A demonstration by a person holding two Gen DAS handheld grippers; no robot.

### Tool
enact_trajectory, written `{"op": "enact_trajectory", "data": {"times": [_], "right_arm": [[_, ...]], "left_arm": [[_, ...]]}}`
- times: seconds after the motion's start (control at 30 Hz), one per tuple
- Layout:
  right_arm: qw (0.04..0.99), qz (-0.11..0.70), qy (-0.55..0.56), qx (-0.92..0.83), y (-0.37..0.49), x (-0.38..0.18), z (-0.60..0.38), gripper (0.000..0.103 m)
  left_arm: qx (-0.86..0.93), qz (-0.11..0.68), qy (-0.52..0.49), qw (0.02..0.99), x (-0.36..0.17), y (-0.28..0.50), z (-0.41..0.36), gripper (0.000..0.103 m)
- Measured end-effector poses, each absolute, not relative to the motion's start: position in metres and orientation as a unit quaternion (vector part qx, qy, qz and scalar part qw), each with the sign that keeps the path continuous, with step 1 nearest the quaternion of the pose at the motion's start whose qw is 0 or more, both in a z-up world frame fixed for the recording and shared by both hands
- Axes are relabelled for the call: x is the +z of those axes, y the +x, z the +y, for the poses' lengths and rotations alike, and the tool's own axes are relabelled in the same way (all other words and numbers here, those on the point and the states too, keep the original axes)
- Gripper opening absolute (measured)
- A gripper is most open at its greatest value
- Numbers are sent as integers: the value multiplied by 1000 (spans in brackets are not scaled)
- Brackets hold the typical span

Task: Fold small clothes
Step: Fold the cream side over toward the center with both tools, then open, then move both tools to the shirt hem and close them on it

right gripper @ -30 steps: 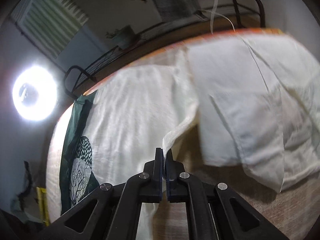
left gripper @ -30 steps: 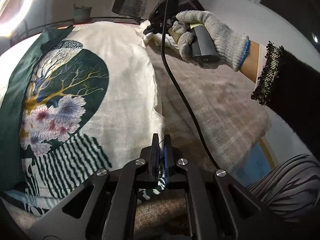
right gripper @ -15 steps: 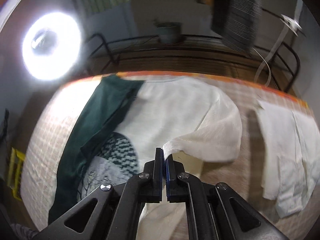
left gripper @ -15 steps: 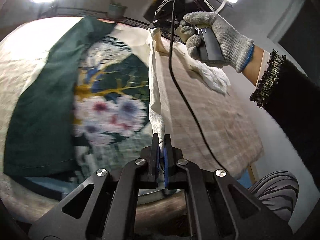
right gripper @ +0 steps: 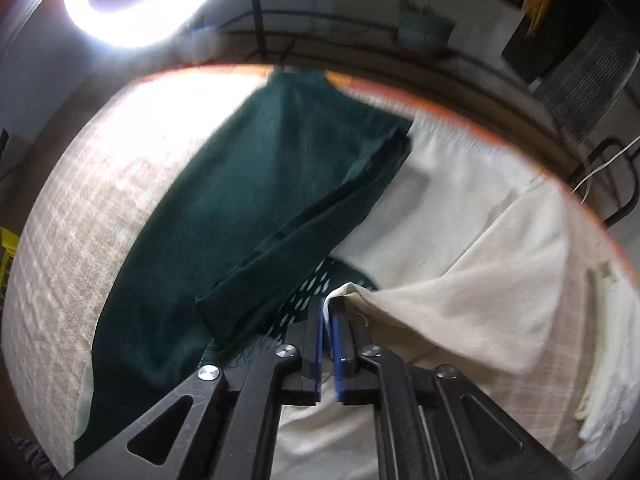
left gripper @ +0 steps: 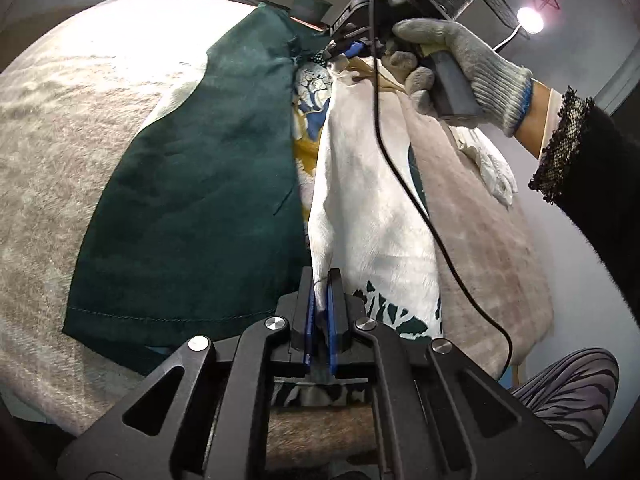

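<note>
A cream garment (left gripper: 372, 216) with dark green panels (left gripper: 200, 200) and a tree-and-flower print lies on the beige cloth-covered table (left gripper: 60, 128). My left gripper (left gripper: 320, 280) is shut on the garment's near cream edge. My right gripper (right gripper: 329, 308) is shut on its far cream edge; in the left wrist view it (left gripper: 344, 46) is held by a gloved hand (left gripper: 460, 64) above the far end. The cream half (right gripper: 460, 304) hangs folded over between the two grippers, above the green panel (right gripper: 260, 208).
A second white garment (left gripper: 492, 172) lies at the table's right side, also in the right wrist view (right gripper: 608, 380). A black cable (left gripper: 404, 184) hangs from the right gripper. A ring light (right gripper: 144, 0), a potted plant (right gripper: 424, 28) and a metal rail stand behind the table.
Both grippers have carried the cream edge leftward over the garment. The printed front is now mostly covered and the green panel is nearer both grippers.
</note>
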State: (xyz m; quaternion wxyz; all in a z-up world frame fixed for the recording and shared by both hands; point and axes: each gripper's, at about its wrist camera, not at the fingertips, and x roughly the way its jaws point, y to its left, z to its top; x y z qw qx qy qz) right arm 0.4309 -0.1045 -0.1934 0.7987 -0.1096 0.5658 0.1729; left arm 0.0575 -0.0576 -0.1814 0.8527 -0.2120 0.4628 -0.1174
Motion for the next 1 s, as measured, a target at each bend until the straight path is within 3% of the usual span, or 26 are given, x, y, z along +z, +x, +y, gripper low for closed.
{"op": "enact_trajectory", "data": {"times": [0.03, 0.1, 0.17, 0.3, 0.6, 0.7, 0.73, 0.8, 0.87, 1.0], "right_arm": [[799, 564, -94, 186, 428, -189, -110, 29], [807, 549, -48, 214, 423, -170, -130, 32], [820, 522, 15, 233, 419, -145, -162, 34], [860, 484, 90, 135, 428, -122, -239, 64], [819, 525, 215, 79, 450, -186, -309, 64], [814, 533, 207, 98, 447, -198, -295, 56], [813, 536, 204, 104, 452, -200, -293, 49], [812, 541, 189, 112, 457, -200, -284, 18], [817, 539, 168, 114, 465, -190, -276, 4], [830, 517, 156, 137, 480, -155, -255, 1]], "left_arm": [[-120, 460, -211, 854, -179, 56, -56, 1], [-124, 448, -195, 864, -169, 50, -57, 8], [-125, 428, -182, 876, -159, 42, -57, 25], [-119, 388, -171, 898, -140, 33, -52, 27], [-107, 394, -187, 893, -142, 39, -45, 27], [-103, 397, -189, 892, -143, 40, -45, 27], [-102, 398, -189, 892, -144, 41, -45, 27], [-98, 400, -192, 891, -145, 42, -43, 27], [-94, 398, -198, 891, -145, 44, -39, 27], [-87, 392, -214, 890, -144, 45, -31, 27]]}}
